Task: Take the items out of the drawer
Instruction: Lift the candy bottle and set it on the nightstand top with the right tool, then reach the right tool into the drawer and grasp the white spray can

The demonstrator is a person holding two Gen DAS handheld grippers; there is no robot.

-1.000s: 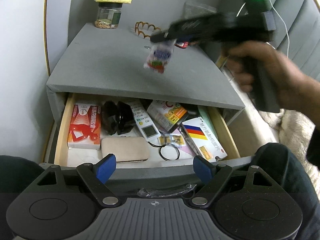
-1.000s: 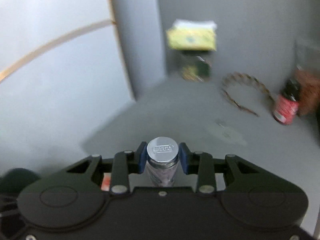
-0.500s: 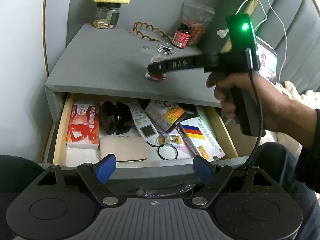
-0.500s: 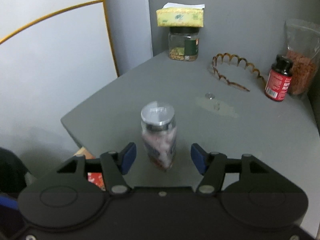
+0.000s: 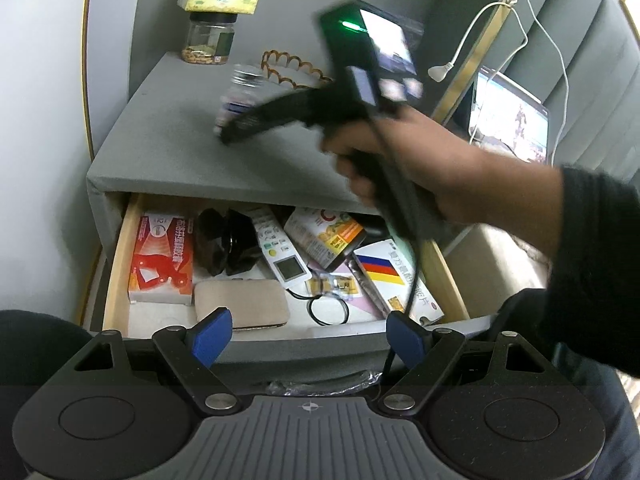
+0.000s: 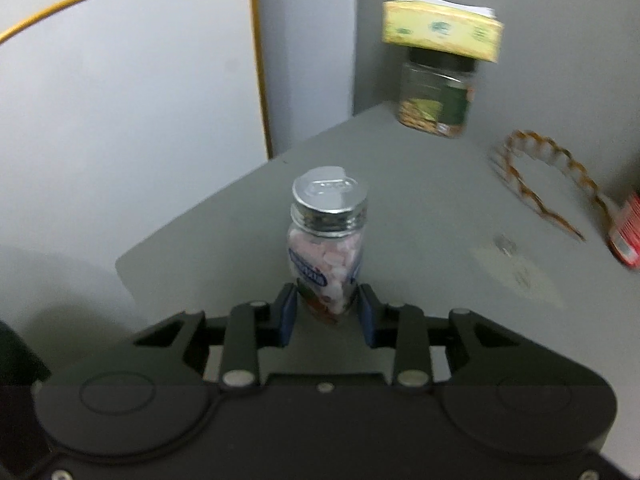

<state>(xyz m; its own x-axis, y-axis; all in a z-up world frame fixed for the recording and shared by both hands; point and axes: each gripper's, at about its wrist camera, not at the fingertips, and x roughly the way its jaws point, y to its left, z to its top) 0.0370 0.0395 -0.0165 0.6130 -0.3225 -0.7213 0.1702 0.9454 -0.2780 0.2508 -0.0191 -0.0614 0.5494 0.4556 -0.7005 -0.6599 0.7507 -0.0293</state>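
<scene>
A small clear candy bottle [image 6: 326, 246] with a silver cap stands upright on the grey cabinet top [image 6: 420, 216]; it also shows in the left wrist view [image 5: 240, 94]. My right gripper [image 6: 326, 314] is open, its blue pads just clear of the bottle's base on both sides; it appears blurred over the cabinet top in the left wrist view [image 5: 248, 126]. My left gripper [image 5: 306, 336] is open and empty at the front of the open drawer [image 5: 116, 264], which holds a red box [image 5: 162, 260], a remote [image 5: 280, 254], a beige case [image 5: 240, 304] and other boxes.
On the cabinet top stand a jar [image 6: 438, 96] with a yellow tissue pack [image 6: 440, 30] on it, a brown hairband [image 6: 544, 176] and a red bottle [image 6: 626, 232]. A wall is on the left, a laptop [image 5: 508, 114] and cables on the right.
My right gripper set the candy bottle down on the cabinet top and opened. It has since drawn back with its pads narrower around the bottle's base. The left gripper stayed still.
</scene>
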